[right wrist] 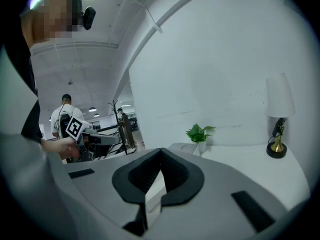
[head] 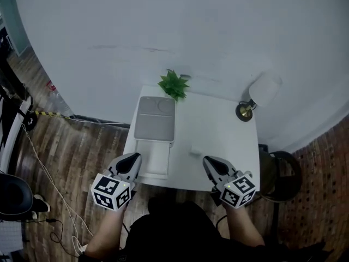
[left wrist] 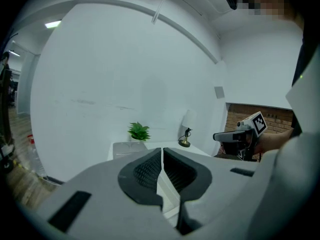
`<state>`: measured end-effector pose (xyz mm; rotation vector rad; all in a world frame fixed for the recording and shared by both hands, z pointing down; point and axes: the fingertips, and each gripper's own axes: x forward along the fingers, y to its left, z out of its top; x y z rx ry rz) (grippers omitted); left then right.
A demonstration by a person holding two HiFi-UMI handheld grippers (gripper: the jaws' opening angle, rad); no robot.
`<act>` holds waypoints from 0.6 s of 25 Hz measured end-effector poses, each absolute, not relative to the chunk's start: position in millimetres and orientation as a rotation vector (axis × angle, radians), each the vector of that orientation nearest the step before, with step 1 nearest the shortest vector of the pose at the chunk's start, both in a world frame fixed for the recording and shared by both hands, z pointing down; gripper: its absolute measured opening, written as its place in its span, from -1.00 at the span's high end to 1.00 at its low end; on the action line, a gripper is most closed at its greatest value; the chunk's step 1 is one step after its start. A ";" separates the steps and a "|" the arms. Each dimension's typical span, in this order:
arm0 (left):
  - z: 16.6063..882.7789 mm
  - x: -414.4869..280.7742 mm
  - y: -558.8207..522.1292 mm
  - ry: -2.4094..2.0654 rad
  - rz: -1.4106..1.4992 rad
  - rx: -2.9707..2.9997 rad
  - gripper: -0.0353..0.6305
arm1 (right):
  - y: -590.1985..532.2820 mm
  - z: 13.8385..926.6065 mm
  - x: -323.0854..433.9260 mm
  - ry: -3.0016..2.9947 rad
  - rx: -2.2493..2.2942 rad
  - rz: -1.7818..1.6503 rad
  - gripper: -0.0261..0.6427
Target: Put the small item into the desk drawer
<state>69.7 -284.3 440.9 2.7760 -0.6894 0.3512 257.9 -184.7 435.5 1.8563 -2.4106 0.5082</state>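
A small pale item lies on the white desk, near its front edge. On the desk's left side sits a flat grey box; a white tray-like part, perhaps its drawer, sticks out toward me. My left gripper hovers at the desk's front left corner, beside that white part, jaws together and empty. Just right of the small item, my right gripper is held at the front edge, apart from it, also shut on nothing.
A green potted plant stands at the desk's back edge and a white-shaded lamp at the back right corner. A dark stool is to the desk's right. Cables run over the wooden floor at left.
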 end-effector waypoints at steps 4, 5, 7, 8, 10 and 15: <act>445.7 69.2 -292.2 -0.720 0.339 2.755 0.83 | -196.1 443.1 267.5 -2.387 1.815 0.517 0.91; 446.5 70.0 -294.4 -0.735 0.337 2.748 0.83 | -199.7 445.3 270.1 -2.390 1.803 0.527 0.91; 446.2 72.7 -297.6 -0.768 0.327 2.729 0.83 | -206.8 449.3 273.9 -2.393 1.763 0.537 0.91; 445.4 75.1 -297.5 -0.781 0.320 2.720 0.83 | -209.8 451.6 275.1 -2.391 1.731 0.534 0.91; 445.2 81.9 -295.1 -0.800 0.319 2.713 0.83 | -214.8 457.0 277.0 -2.378 1.654 0.513 0.88; 455.6 98.5 -288.6 -0.864 0.327 2.655 0.83 | -220.6 480.4 290.3 -2.359 1.499 0.507 0.71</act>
